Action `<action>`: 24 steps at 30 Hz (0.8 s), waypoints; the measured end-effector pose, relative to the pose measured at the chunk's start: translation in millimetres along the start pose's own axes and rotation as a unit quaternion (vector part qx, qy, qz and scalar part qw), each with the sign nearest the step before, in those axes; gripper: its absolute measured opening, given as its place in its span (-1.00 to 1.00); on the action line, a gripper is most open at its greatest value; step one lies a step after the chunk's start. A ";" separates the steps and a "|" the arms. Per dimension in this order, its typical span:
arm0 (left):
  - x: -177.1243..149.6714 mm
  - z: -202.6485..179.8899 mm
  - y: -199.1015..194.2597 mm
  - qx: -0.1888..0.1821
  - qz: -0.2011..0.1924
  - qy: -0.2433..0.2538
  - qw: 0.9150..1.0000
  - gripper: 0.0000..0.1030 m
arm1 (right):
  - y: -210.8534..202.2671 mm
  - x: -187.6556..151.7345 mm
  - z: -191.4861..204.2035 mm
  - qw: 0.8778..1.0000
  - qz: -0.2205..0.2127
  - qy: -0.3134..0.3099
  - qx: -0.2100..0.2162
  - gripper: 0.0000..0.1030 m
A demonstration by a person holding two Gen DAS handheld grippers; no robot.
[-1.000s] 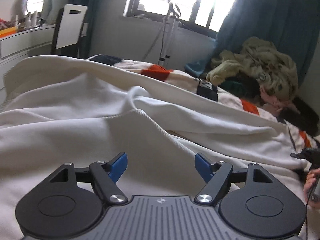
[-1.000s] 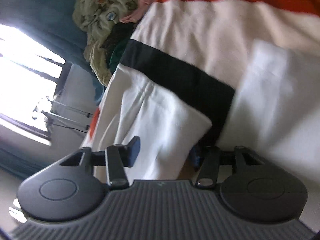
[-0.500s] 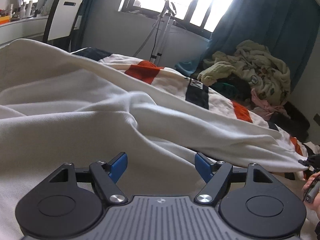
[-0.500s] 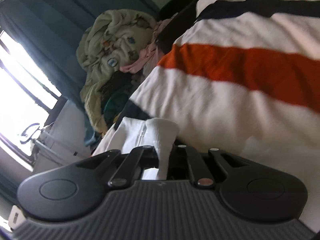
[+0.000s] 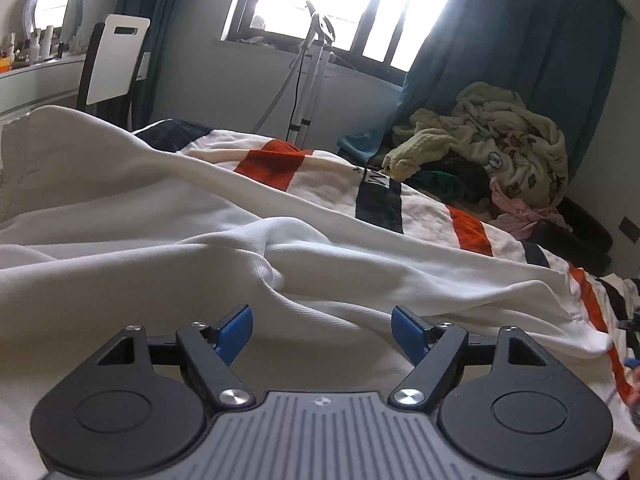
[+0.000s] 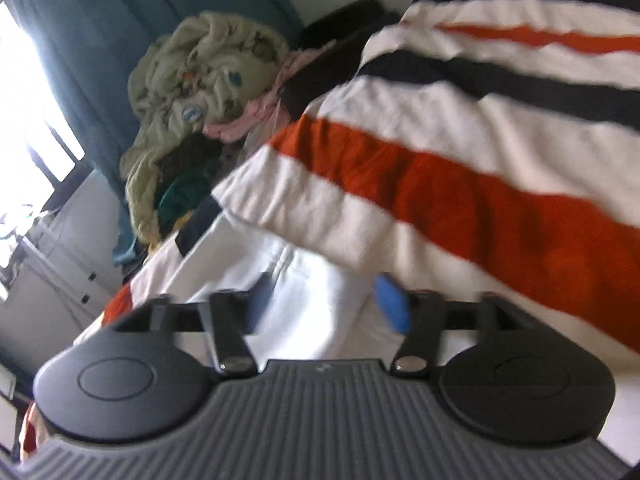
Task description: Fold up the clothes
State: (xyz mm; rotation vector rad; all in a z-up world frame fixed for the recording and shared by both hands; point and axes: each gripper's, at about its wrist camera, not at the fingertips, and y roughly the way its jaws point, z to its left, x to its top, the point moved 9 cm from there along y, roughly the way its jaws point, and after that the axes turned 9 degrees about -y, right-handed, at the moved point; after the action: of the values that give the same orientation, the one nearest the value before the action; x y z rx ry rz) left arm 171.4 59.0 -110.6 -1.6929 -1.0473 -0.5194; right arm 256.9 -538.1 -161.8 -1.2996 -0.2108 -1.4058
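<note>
You had the white garment (image 5: 200, 240) spread across the bed, over the striped blanket (image 5: 420, 208), still rumpled with long ridges running through its middle, so by my reading the folding was at an early stage. Your right gripper (image 6: 324, 304) had just been opening: a moment earlier it pinched a white edge of the cloth, and now its jaws stood spread, with the cloth lying between them but not pressed by either pad. That edge lay loose on the blanket. Your left gripper (image 5: 322, 330) hovered low over the garment's near part, jaws spread and empty. No clean fold showed in either view. What remained, as I judge it, was smoothing the ridges and making every fold. The heap of other laundry (image 5: 492, 148) by the curtain looked untouched.
</note>
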 end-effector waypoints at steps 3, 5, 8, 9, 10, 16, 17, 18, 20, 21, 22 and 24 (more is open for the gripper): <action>-6.1 2.2 -0.4 0.007 0.009 0.000 1.000 0.56 | -39.3 -8.2 -11.4 0.999 0.009 -0.012 -0.045 0.55; -12.9 6.3 4.4 0.013 0.024 -0.005 1.000 0.56 | -61.7 -17.7 -24.4 0.998 0.029 -0.004 -0.063 0.55; -21.3 14.0 7.3 0.034 0.036 -0.003 0.999 0.56 | -87.7 -26.2 -51.9 0.995 0.045 0.037 -0.084 0.55; -22.4 16.9 6.1 0.041 0.035 -0.003 0.999 0.56 | -94.3 -26.8 -63.1 0.993 0.044 0.055 -0.099 0.55; -22.6 20.5 4.2 0.046 0.035 -0.006 0.998 0.56 | -101.0 -27.5 -74.4 0.990 0.043 0.073 -0.114 0.55; -20.2 51.2 -11.3 0.087 0.034 -0.045 0.995 0.56 | -115.3 -37.6 -119.5 0.976 0.048 0.128 -0.167 0.55; -19.8 56.9 -14.2 0.096 0.034 -0.050 0.994 0.56 | -113.6 -42.2 -124.9 0.975 0.057 0.144 -0.162 0.55; -18.3 63.4 -18.9 0.104 0.033 -0.058 0.992 0.56 | -112.0 -46.8 -130.1 0.972 0.067 0.159 -0.157 0.55; -13.1 78.8 -31.2 0.123 0.025 -0.081 0.989 0.56 | -104.7 -59.7 -136.4 0.965 0.095 0.214 -0.118 0.55; -9.6 87.7 -38.8 0.133 0.017 -0.098 0.986 0.56 | -101.3 -65.0 -136.4 0.961 0.110 0.235 -0.095 0.54; -5.0 100.0 -49.4 0.145 0.004 -0.125 0.981 0.56 | -99.1 -68.6 -134.7 0.958 0.124 0.245 -0.078 0.54; 2.4 126.0 -70.7 0.167 -0.018 -0.184 0.969 0.57 | -95.6 -74.1 -131.5 0.953 0.145 0.261 -0.047 0.55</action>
State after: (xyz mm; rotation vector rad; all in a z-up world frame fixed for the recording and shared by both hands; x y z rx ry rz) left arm 95.2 181.6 -117.9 -1.4985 -1.3487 -0.0388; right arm 88.4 -560.4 -217.1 -0.9421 0.3949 -1.4595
